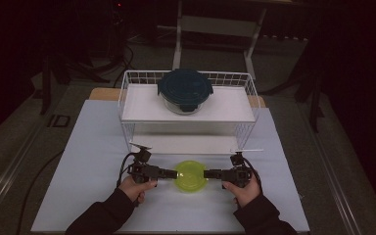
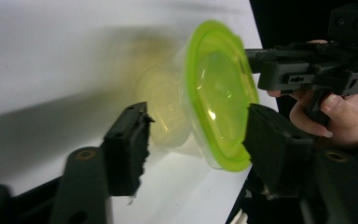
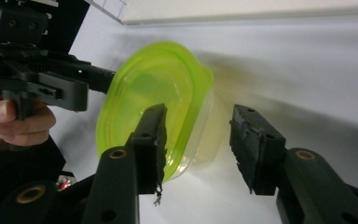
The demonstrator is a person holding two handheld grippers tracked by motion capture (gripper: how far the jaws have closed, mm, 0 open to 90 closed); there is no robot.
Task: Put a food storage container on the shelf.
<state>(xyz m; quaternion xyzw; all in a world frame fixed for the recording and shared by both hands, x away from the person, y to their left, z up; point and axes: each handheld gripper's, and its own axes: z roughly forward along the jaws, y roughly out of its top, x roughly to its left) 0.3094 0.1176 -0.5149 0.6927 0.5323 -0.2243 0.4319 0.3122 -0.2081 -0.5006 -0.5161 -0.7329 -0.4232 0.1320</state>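
A small clear box with a green lid stands on the white worktop, in front of a white wire shelf. The left tool comes to it from the left side and the right tool from the right. In both gripper views the jaws stand wide, one on each side of the box edge, not pressing it. On the shelf top rests a round bowl with a dark lid.

A white table is seen from above. A white wire rack stands at its far side, and a green-lidded container rests in front of it.
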